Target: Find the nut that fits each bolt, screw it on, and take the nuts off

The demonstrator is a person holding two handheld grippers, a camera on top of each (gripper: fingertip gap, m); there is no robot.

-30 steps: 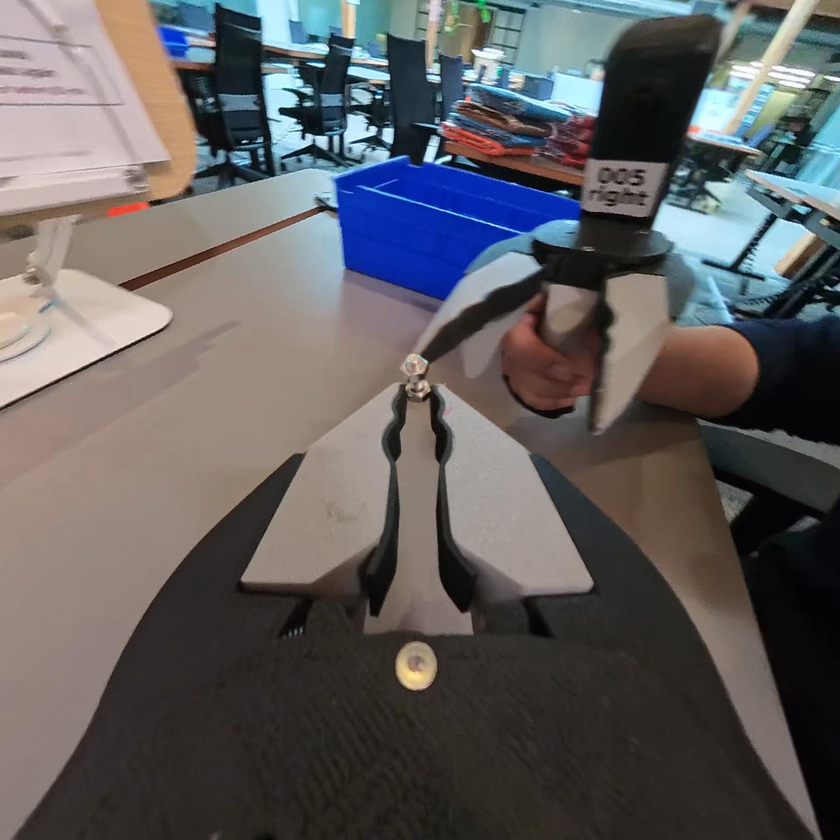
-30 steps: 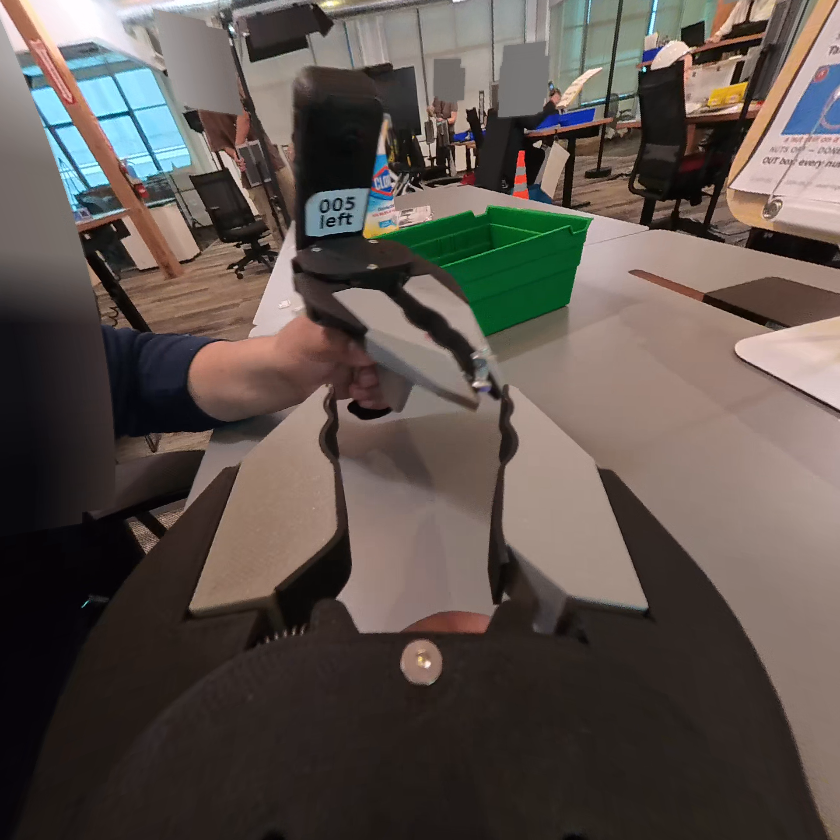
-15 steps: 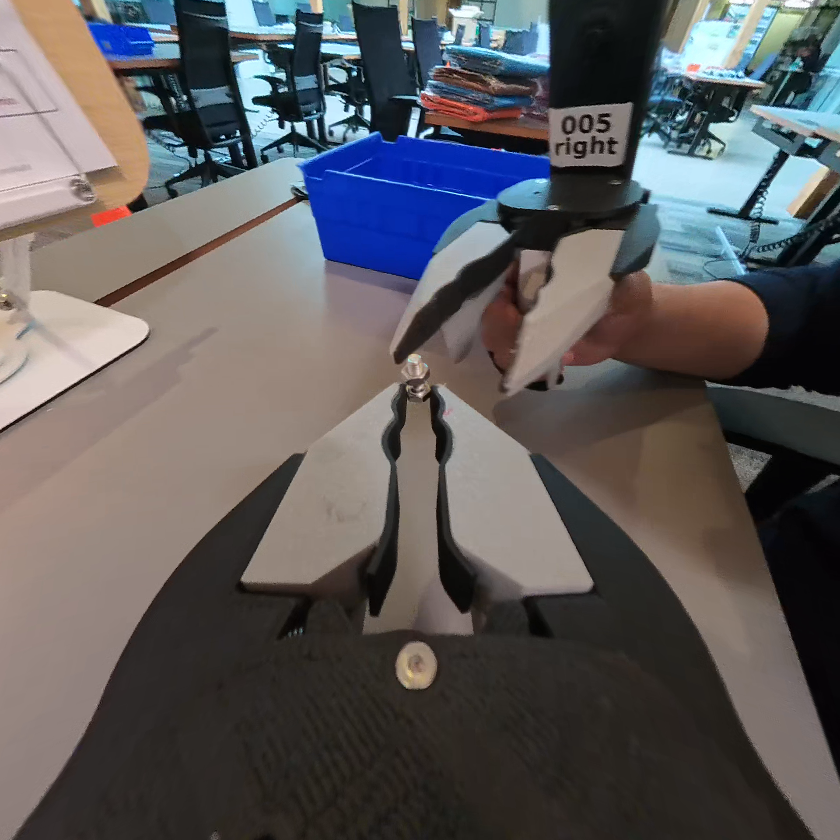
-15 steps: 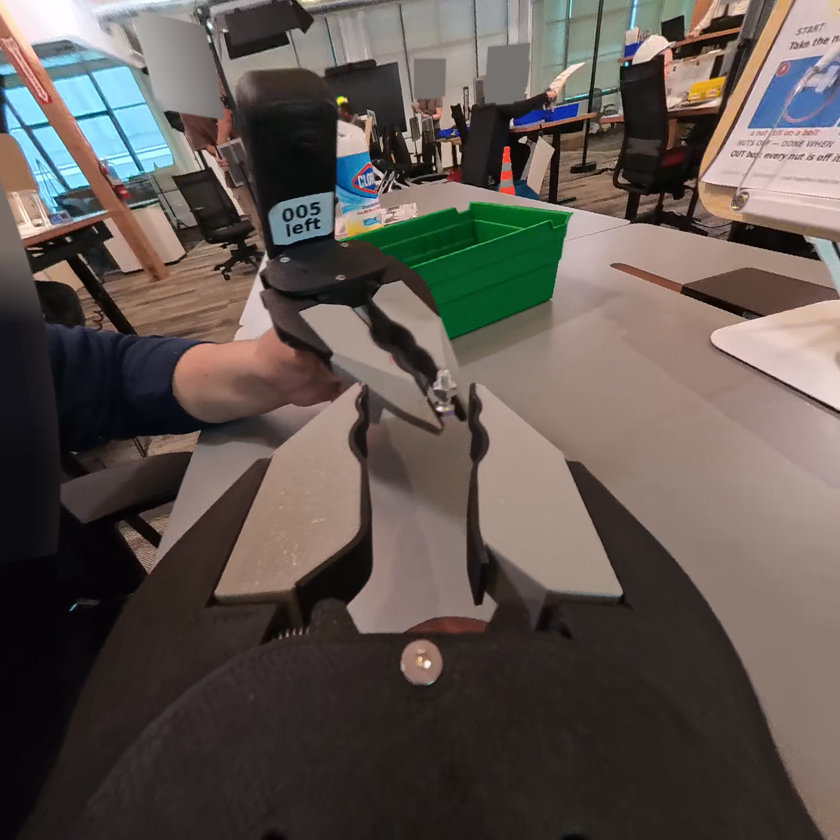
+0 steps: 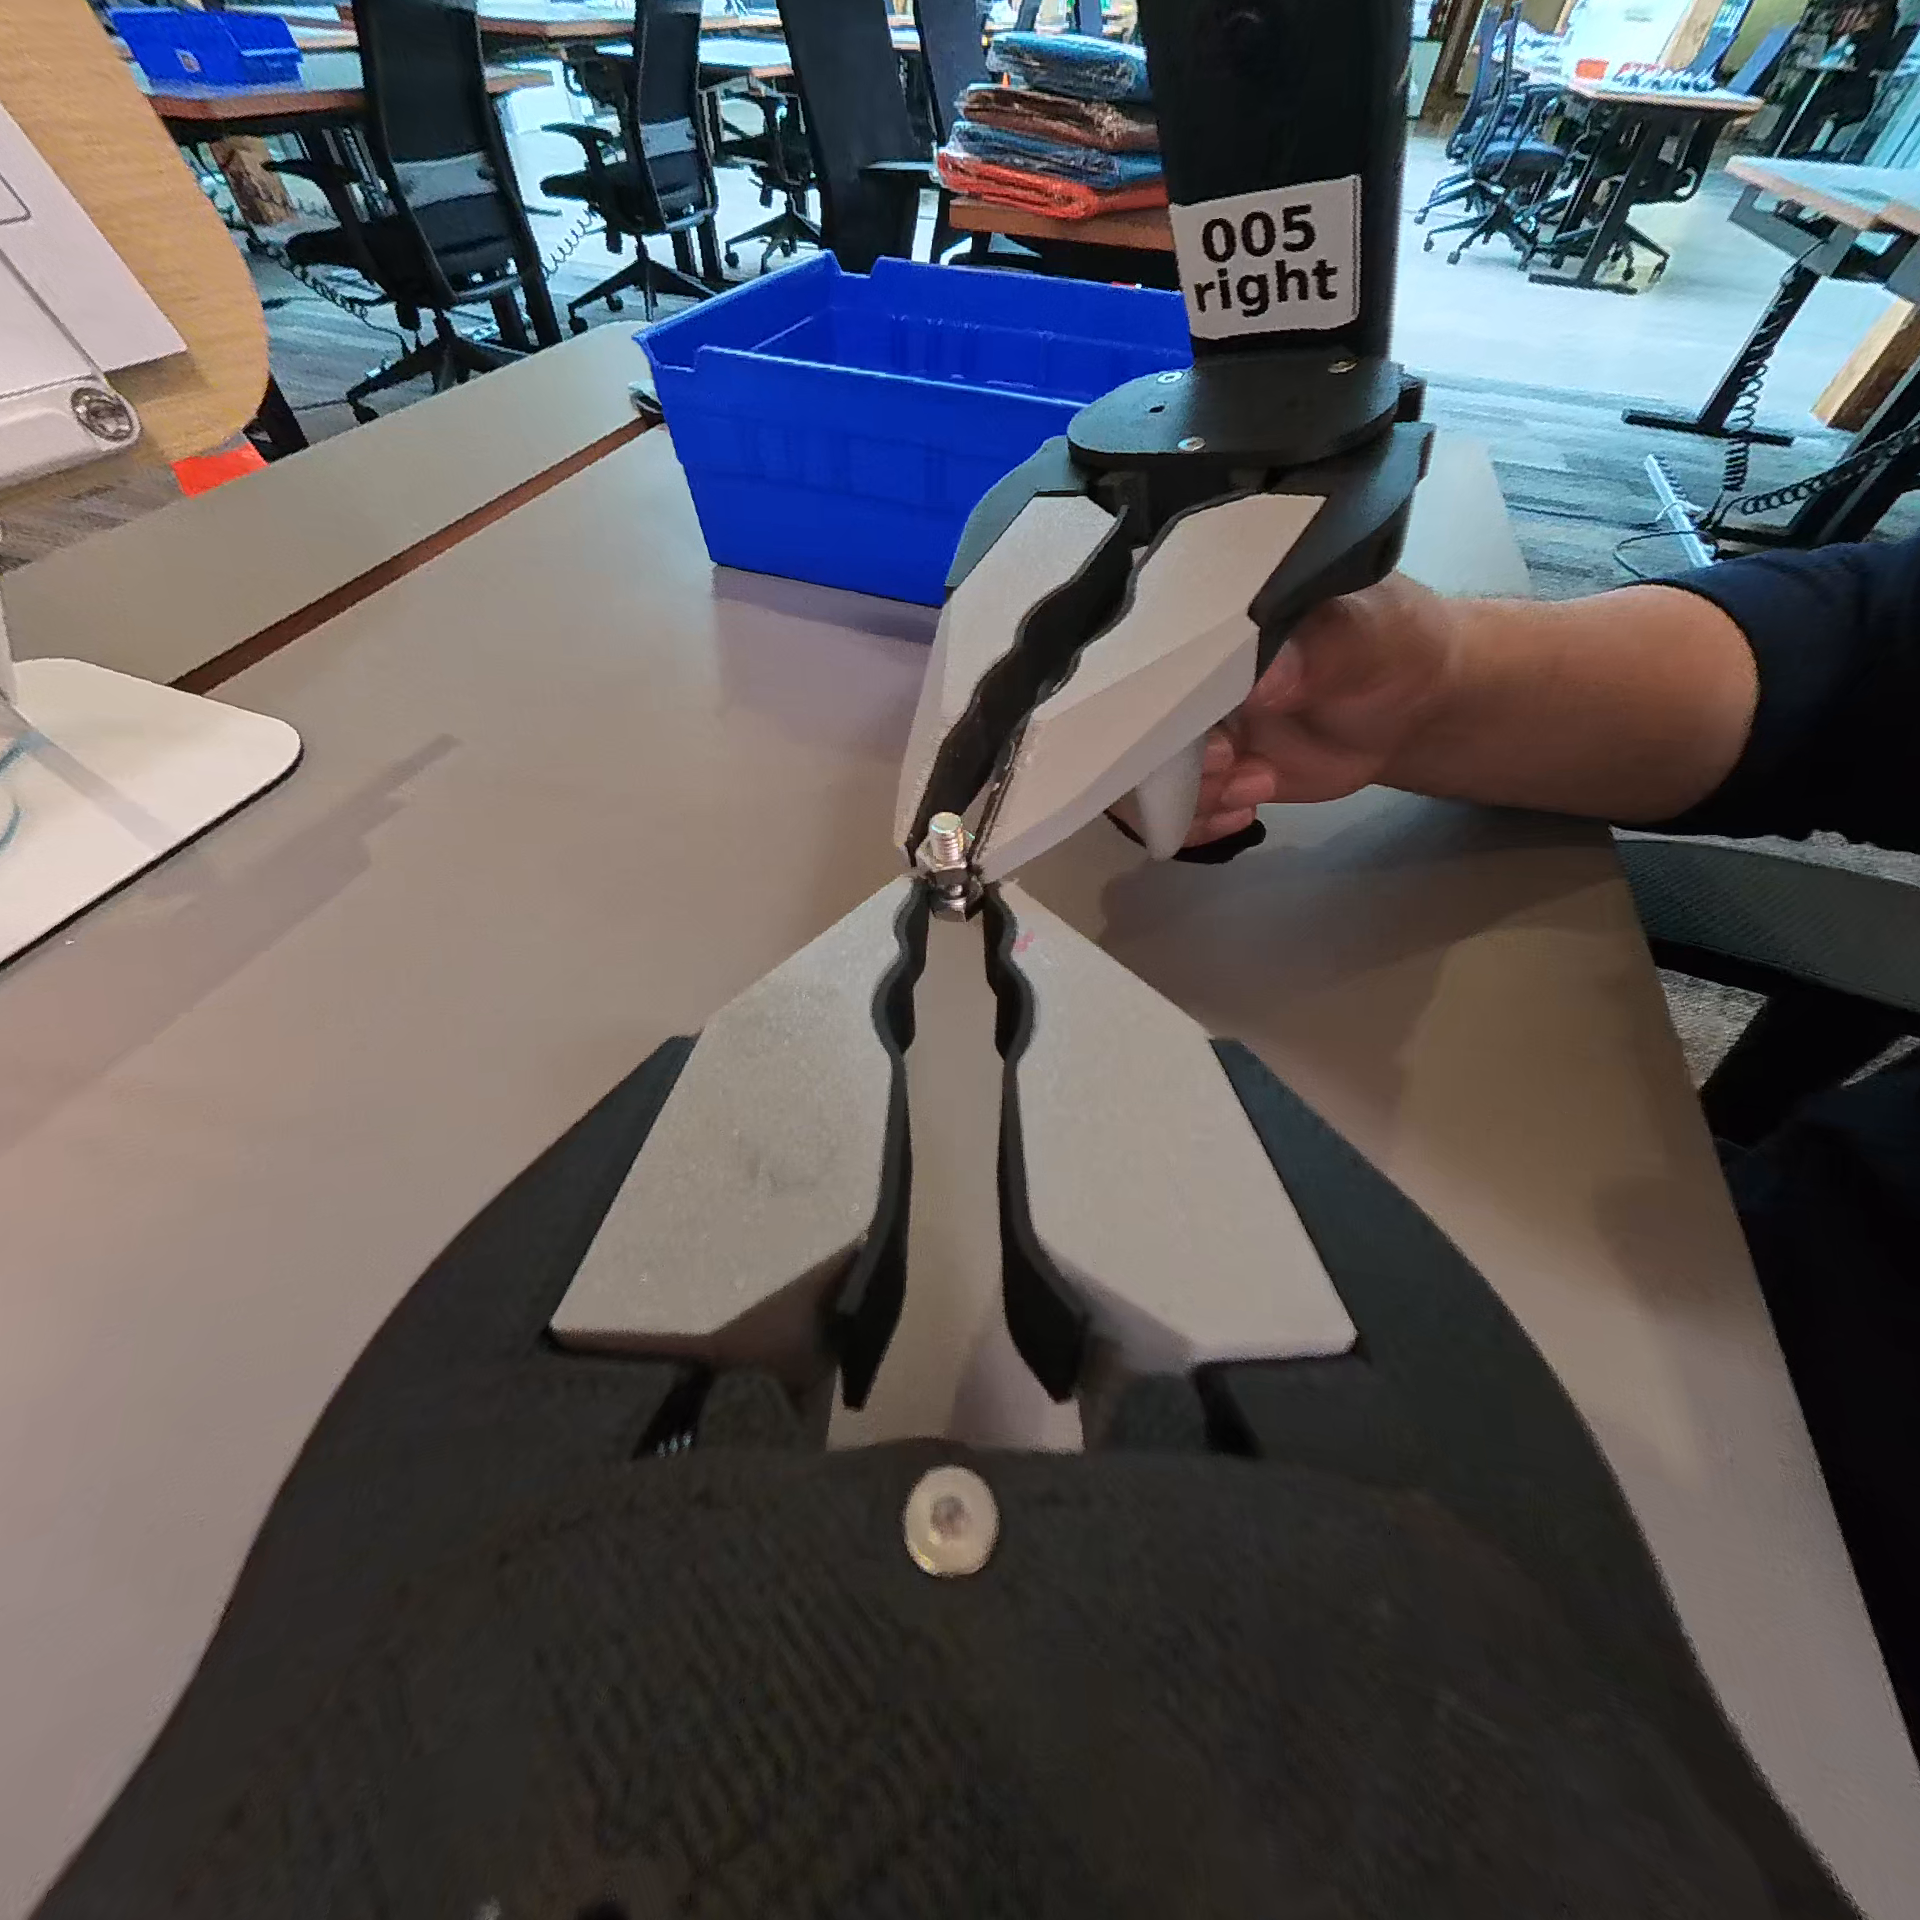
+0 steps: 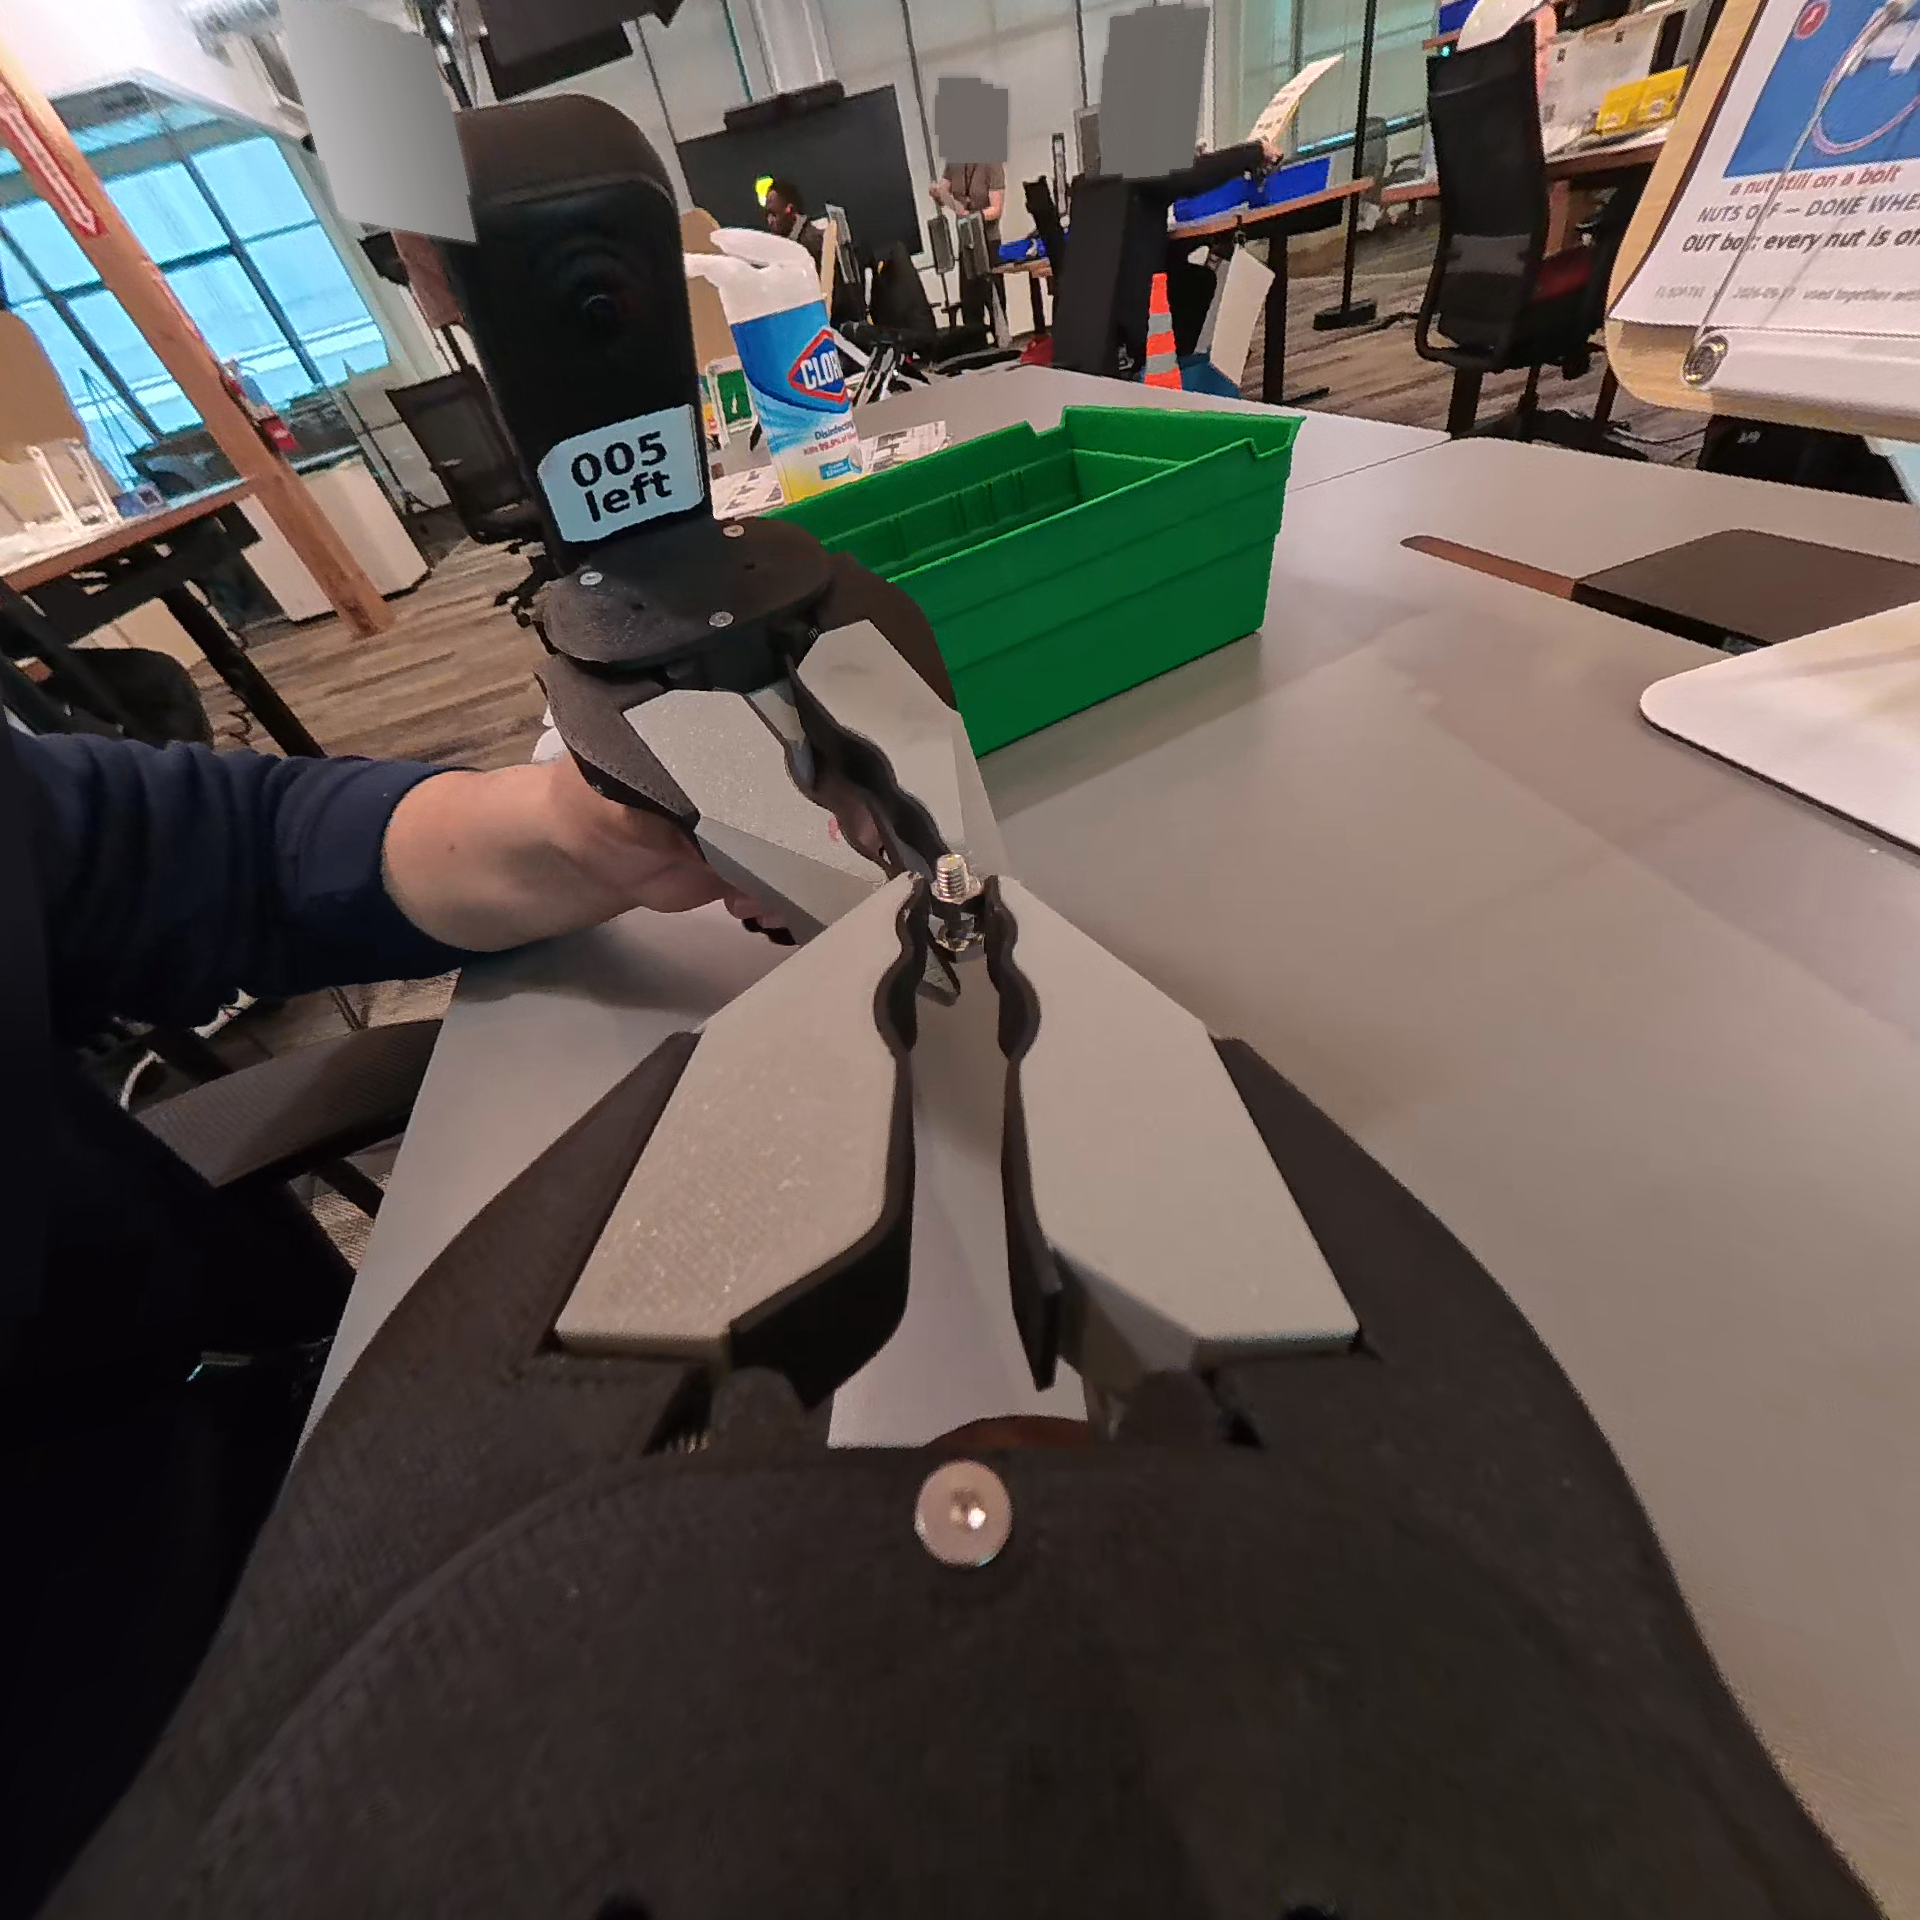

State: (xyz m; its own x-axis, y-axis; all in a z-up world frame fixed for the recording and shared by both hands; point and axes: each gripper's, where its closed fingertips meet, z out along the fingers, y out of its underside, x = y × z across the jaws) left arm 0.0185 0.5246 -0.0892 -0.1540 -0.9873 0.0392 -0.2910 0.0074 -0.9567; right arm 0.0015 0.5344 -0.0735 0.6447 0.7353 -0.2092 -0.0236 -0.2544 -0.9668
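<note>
Now that the right gripper (image 5: 951,842) has closed from its earlier spread onto the nut (image 6: 958,932), just above the left gripper (image 5: 948,902) pinching the bolt (image 5: 945,831), turning can begin.

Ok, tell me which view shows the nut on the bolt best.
The right wrist view: the nut sits side-on between the right tool tips, threaded bolt rising clear above it. The left wrist view shows it too, partly crowded by both tools' tips.
</note>
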